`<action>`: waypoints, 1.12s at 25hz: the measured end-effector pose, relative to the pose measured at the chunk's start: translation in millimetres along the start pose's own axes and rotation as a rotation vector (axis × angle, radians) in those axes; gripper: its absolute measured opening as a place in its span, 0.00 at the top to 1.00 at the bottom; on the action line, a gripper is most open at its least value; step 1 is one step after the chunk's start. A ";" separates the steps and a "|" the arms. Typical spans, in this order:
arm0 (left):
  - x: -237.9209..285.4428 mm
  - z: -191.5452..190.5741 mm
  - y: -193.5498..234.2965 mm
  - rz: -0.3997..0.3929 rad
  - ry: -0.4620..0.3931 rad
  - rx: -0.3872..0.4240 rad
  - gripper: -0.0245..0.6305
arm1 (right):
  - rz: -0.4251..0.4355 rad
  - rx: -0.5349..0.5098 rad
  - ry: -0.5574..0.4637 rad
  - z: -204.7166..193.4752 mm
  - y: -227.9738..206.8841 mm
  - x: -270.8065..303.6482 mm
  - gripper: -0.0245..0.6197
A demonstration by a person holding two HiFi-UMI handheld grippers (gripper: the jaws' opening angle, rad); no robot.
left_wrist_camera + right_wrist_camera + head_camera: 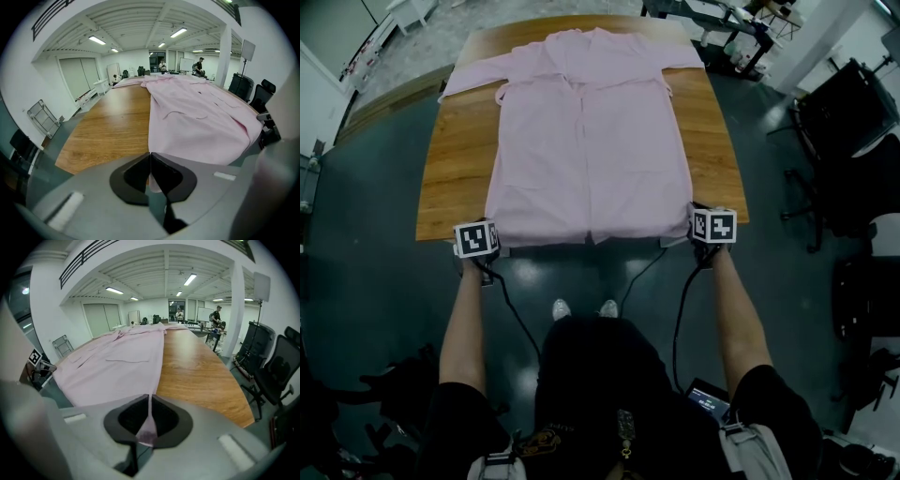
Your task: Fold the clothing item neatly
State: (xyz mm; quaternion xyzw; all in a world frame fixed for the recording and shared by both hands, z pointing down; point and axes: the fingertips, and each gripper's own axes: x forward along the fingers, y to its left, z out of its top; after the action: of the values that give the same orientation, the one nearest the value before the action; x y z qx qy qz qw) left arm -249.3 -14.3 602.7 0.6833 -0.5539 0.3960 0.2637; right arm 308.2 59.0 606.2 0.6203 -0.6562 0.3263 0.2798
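The left gripper (150, 159) has its jaws drawn together on what seems to be the near left hem corner of a pale pink short-sleeved cloth garment (586, 141); only a sliver of pink shows between them. The right gripper (149, 404) is likewise closed, plainly pinching the near right hem corner, with a fold of pink cloth caught between its pads.

The garment lies flat on a brown wooden table (459, 159). Its hem runs along the table's near edge, with both grippers at that edge. Bare wood flanks the cloth, the wider strip on the left. The left sleeve reaches the table's far left edge.

The garment's long axis runs near to far, collar at the far end, sleeves spread left and right. Dark grey floor (375, 281) surrounds the table, and black office chairs (844, 131) stand off to the right.
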 end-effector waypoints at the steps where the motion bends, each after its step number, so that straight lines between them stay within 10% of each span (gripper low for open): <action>1: 0.5 -0.5 -0.2 0.006 0.000 -0.001 0.94 | 0.000 -0.003 0.004 -0.3 0.0 0.0 0.93; 15: -39.4 39.3 -14.6 -0.001 -0.126 -0.009 0.82 | 0.009 -0.097 -0.097 44.5 -3.4 -29.3 0.91; 28: -60.5 194.8 -96.1 -0.203 -0.325 0.171 0.95 | 0.099 -0.216 -0.254 171.4 63.8 -25.6 0.91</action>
State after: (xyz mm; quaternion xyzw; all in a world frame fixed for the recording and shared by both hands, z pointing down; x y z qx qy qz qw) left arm -112.4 -113.0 453.3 0.8103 -0.4819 0.2975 0.1505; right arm 253.0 -56.5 473.2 0.5895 -0.7474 0.1863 0.2434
